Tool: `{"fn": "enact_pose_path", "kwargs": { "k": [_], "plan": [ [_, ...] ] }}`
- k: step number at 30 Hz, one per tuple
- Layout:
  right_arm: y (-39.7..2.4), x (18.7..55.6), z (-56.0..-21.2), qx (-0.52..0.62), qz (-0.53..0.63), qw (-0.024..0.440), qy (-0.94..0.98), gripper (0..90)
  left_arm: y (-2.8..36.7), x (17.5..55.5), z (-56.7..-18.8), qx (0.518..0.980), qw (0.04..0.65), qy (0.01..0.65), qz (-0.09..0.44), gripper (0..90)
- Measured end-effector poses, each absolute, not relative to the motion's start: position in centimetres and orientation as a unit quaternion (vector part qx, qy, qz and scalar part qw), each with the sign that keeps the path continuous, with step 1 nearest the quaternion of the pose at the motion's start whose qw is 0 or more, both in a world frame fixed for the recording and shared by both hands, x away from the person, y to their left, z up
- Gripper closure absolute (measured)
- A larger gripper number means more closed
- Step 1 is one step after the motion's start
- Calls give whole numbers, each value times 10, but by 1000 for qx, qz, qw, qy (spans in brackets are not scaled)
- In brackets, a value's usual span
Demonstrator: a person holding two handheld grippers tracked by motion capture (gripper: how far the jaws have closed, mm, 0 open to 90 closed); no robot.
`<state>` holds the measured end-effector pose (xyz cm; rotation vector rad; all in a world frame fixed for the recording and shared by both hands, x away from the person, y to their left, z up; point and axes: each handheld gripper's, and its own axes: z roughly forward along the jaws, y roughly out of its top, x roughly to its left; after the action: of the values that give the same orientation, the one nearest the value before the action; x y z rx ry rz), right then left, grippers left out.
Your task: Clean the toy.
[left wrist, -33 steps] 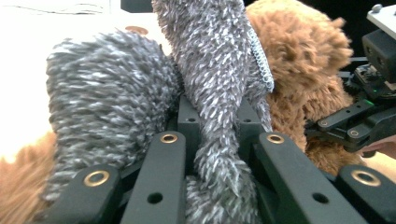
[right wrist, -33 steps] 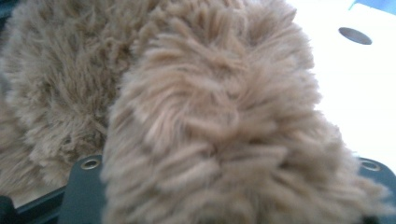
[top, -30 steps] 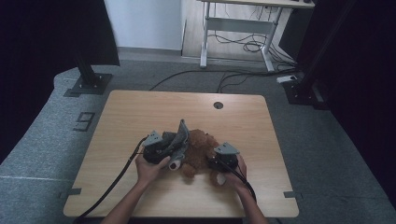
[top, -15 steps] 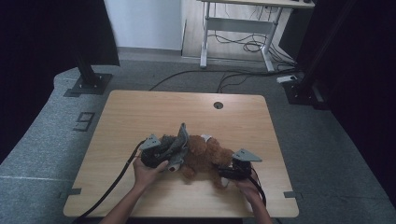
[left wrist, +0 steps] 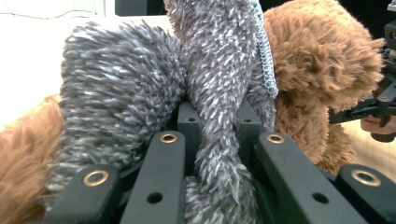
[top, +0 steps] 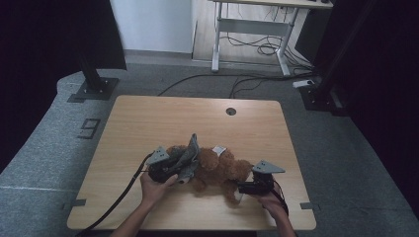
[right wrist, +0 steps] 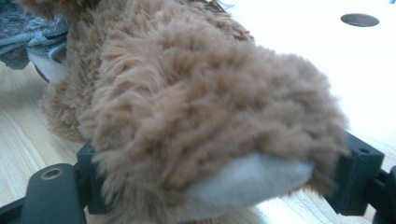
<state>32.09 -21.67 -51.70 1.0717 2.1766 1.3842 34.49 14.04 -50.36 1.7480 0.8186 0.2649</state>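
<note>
Right gripper view: plush bear's leg [right wrist: 210,116] between spread fingers [right wrist: 51,191].

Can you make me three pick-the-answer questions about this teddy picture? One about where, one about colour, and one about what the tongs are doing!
1. Where is the teddy? A floor; B table; C chair.
2. What colour is the teddy? A brown; B pink; C green.
3. What are the left tongs doing? A standing open, empty; B holding a cup; C pinching the grey fuzzy cloth.
Answers: B, it lies on the wooden tabletop; A, its fur is brown; C, the jaws are shut with grey cloth squeezed between them.
</note>
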Motion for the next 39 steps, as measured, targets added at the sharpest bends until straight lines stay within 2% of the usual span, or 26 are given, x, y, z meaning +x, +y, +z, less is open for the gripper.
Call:
{"fn": "enact_pose_path", "kwargs": {
  "k": [9,15,17,20,26,31,34,39],
  "plan": [
    [-224,330,-524,372,485,144,778,162,142,352,-505,722,575,371,101,783],
    [-240,320,-511,369,554,149,731,173,141,350,-505,726,573,366,102,782],
    [-240,320,-507,372,567,150,720,230,141,349,-504,728,572,364,102,781],
    [-235,320,-506,372,561,181,717,438,143,348,-502,726,576,364,90,778],
    [-229,318,-506,372,530,226,728,601,147,350,-486,720,585,367,73,774],
    [-226,319,-507,379,510,238,734,633,132,348,-450,716,606,339,73,772],
    [-223,320,-508,381,502,244,737,647,100,344,-427,737,600,300,80,771],
    [-217,317,-506,372,495,262,740,668,45,354,-419,774,566,273,82,762]
  ]
}}
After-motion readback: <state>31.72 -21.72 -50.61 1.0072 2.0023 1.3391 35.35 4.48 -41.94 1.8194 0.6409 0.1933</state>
